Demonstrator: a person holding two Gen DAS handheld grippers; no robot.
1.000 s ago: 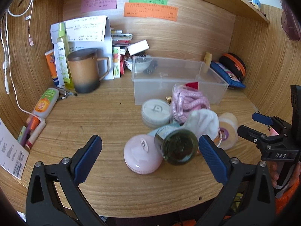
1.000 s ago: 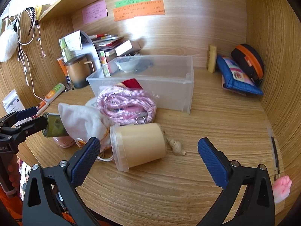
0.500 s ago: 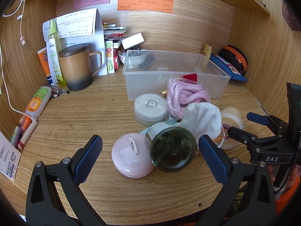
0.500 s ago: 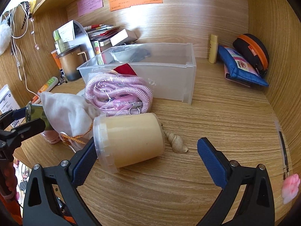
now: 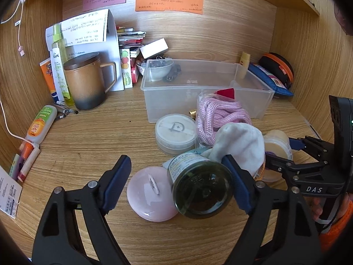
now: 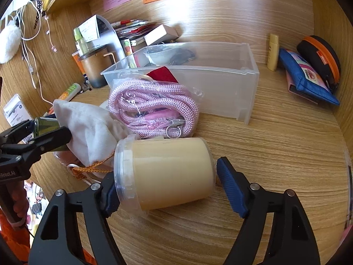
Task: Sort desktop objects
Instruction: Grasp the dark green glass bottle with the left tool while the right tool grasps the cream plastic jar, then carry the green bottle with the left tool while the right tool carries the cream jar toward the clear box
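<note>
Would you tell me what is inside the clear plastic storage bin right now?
In the clear plastic storage bin, a small white bowl and a dark clip-like object sit at the back left corner. The front right floor is hidden behind the bagged pink rope.

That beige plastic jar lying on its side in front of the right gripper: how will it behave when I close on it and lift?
The beige jar is a smooth cylinder on its side, so it may roll if nudged. It looks full, so probably heavy for its size. The right gripper has just been closing its jaws around it, lid end to base; the glossy plastic could slip, and the lid rim may flex.
</note>
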